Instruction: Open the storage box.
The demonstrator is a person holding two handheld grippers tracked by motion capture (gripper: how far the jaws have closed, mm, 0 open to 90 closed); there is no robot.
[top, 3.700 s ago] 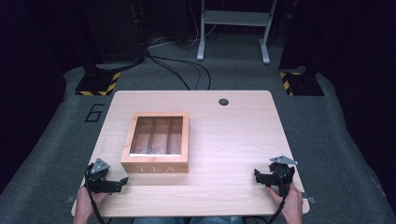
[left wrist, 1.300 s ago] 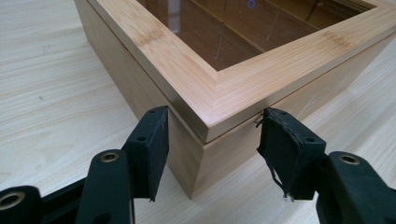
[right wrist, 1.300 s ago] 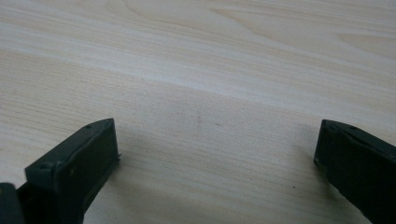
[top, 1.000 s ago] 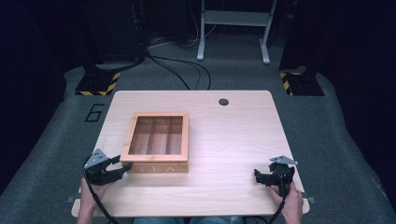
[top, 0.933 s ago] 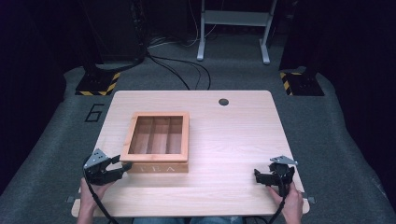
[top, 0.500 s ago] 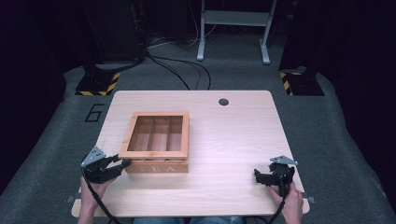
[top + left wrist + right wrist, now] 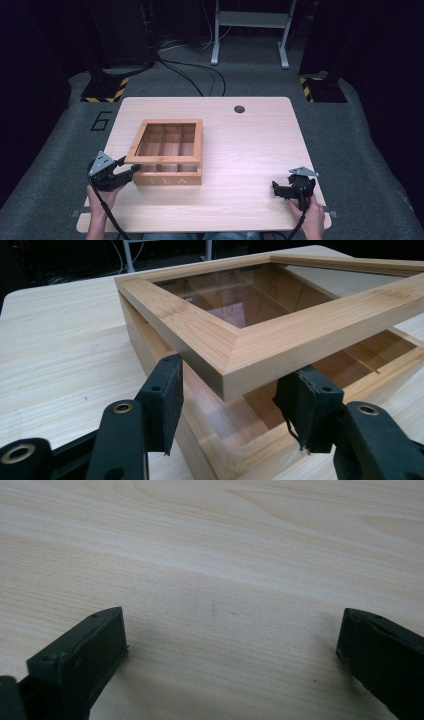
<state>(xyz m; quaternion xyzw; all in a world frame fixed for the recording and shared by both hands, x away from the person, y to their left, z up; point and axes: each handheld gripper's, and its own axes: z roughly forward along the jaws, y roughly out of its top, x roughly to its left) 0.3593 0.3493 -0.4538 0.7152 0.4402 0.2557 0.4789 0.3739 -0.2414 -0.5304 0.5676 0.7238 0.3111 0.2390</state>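
A wooden tea box (image 7: 169, 178) with a glass-paned lid (image 7: 162, 159) stands on the left half of the table (image 7: 250, 150). In the left gripper view the lid (image 7: 260, 345) is tilted up off the box base (image 7: 210, 425), with a gap at its near corner. My left gripper (image 7: 129, 167) is open at the box's front left corner. Its jaws (image 7: 232, 375) stand on either side of the raised lid corner and just under it. My right gripper (image 7: 278, 189) rests open near the table's front right edge, with bare wood between its jaws (image 7: 230, 630).
A round cable hole (image 7: 239, 109) sits at the table's far edge. Beyond the table lie floor cables (image 7: 200, 80), two striped stand bases (image 7: 102, 89) and a white frame (image 7: 250, 30). Bare tabletop lies between the box and my right gripper.
My left gripper has moved forward and right from the front left of the table to the box's corner, and the lid's front has lifted slightly. The right gripper has stayed put.
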